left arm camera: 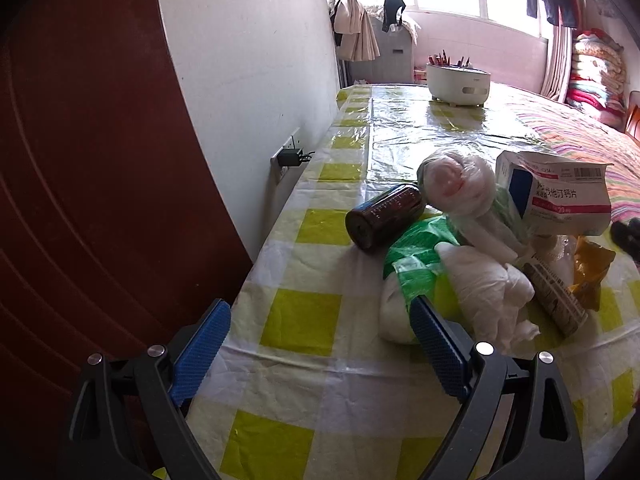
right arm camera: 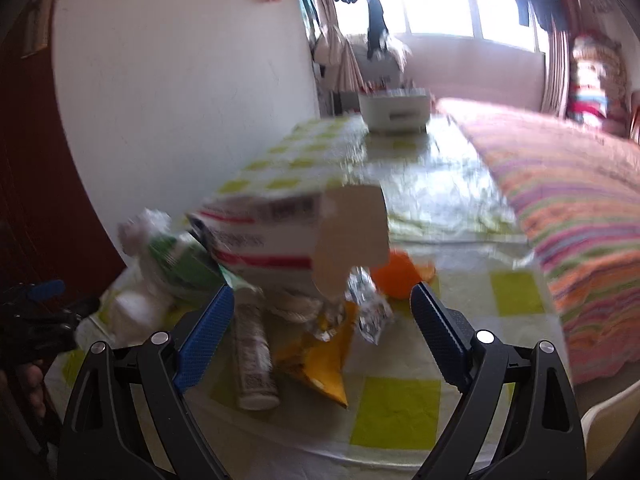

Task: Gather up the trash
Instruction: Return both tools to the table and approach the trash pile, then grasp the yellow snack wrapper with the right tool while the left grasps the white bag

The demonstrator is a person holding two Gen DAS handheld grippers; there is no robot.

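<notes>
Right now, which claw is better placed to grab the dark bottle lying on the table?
Left. The left claw is open with the dark bottle ahead of it. The right claw faces the yellow wrapper; no bottle shows there.

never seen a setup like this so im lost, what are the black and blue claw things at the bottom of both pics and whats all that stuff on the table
Those claws are hand-held grippers, one in each of a person's hands, with no robot arm behind them. Each carries a wide-angle camera looking along its two blue-padded fingers, so one picture comes from the left gripper and the other from the right gripper. Both are open and hold nothing.

They point at a table with a yellow checked cover. A pile of trash lies on it: a dark bottle on its side, a green and white plastic bag, crumpled white tissue, a medicine box with an open flap, a yellow wrapper and a printed tube. The right view is blurred. A white container stands at the far end.
</notes>
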